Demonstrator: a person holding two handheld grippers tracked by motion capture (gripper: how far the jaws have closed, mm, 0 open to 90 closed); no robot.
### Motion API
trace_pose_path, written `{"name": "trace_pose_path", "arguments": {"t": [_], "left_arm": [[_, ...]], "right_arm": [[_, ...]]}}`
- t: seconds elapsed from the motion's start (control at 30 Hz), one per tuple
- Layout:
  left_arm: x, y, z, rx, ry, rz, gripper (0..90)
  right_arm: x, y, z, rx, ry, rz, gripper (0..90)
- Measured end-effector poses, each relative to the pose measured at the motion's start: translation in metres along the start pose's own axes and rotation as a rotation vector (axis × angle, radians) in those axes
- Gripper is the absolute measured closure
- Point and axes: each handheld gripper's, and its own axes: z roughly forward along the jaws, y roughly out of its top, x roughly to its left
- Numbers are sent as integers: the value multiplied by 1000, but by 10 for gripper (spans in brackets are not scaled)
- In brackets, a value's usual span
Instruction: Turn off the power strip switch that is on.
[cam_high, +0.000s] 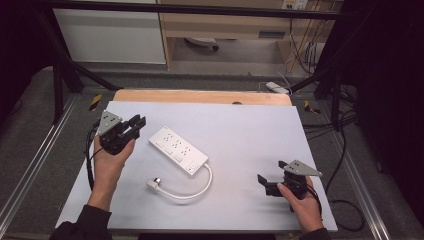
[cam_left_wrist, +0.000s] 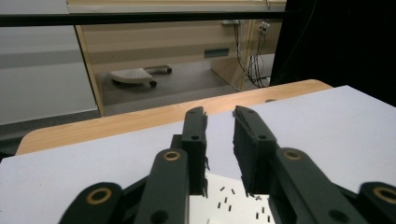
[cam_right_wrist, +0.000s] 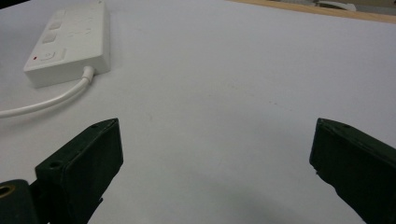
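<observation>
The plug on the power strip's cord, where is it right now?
In the high view the plug lies on the grey mat, near-left of the power strip, right of the left forearm.

I saw bare pale grey tabletop (cam_high: 250, 135) open ahead of my right tool (cam_high: 270, 183); only the white rectangular plastic power strip (cam_high: 178, 150) and its looped cable (cam_high: 192, 192) blocked the middle-left.

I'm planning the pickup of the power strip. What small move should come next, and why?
Probably lower the left gripper onto the near end of the power strip. Its jaws stand slightly apart, hovering just beside that end, with the sockets showing beneath them in the left gripper view. The right gripper is wide open and farther off.
</observation>
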Motion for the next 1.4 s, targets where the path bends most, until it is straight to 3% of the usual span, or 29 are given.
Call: {"name": "trace_pose_path", "arguments": {"t": [0.53, 0.87, 1.4], "left_arm": [[7, -14, 7, 39, -20, -7, 890], [8, -23, 15, 69, -34, -27, 899], [4, -36, 28, 135, -49, -5, 900]], "right_arm": [[0, 0, 0, 3, 2, -2, 29], [0, 0, 1, 6, 0, -6, 27], [0, -1, 2, 9, 0, -9, 27]]}}
